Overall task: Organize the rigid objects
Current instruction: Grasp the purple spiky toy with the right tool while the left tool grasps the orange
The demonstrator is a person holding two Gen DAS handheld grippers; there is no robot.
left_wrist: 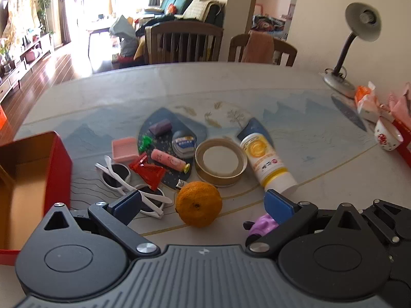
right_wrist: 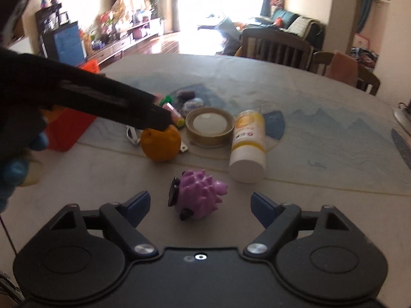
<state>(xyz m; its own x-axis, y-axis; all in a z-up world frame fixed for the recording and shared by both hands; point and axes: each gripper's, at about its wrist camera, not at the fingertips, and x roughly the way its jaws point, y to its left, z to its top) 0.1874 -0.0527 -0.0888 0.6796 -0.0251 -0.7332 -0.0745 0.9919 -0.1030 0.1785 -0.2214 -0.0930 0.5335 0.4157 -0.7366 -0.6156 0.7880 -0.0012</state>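
right hand-held gripper (right_wrist: 199, 206) wide around purple toy (right_wrist: 199, 192)

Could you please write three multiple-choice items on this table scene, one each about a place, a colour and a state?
1. Where does the orange lie?
A. inside the red tin
B. on the table, in front of the tape roll
C. on a chair

2. What colour is the spiky toy?
A. green
B. purple
C. white

3. How do the right gripper fingers stand?
A. apart, with the toy ahead between them, untouched
C. clamped on the orange
B. shut on the bottle

Key: 1 B, the orange rests on the tabletop nearer the camera than the roll; 2 B, its body is purple; 3 A, both blue pads stand clear of the toy.
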